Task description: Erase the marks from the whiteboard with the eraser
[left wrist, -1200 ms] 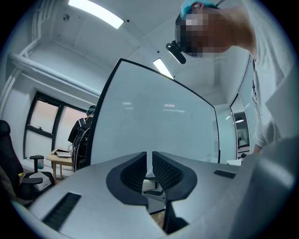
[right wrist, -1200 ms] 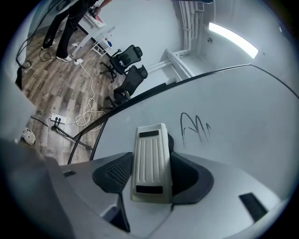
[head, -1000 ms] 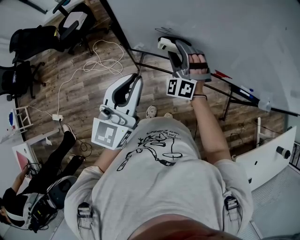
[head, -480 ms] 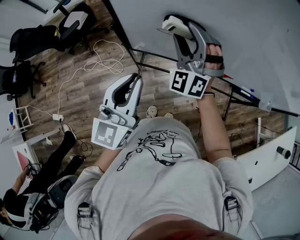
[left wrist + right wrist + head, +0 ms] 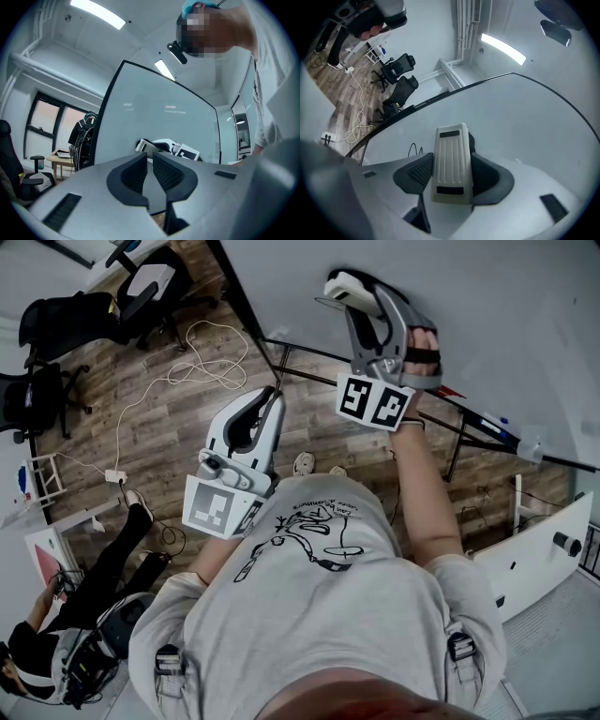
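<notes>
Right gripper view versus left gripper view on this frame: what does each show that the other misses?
Right only: a dark scribble on the whiteboard. Left only: the left gripper, jaws nearly together with nothing between them, and a window. Both: the whiteboard and the right gripper with the eraser.

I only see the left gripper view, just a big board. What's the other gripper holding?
Observer: The right gripper is shut on a white ribbed eraser.
Operator: Is there anything to rub off?
Observer: Yes. The right gripper view shows a thin dark scribble on the whiteboard, just left of the eraser.
Operator: Any pens around?
Observer: In the head view, markers lie on the ledge under the board.
</notes>
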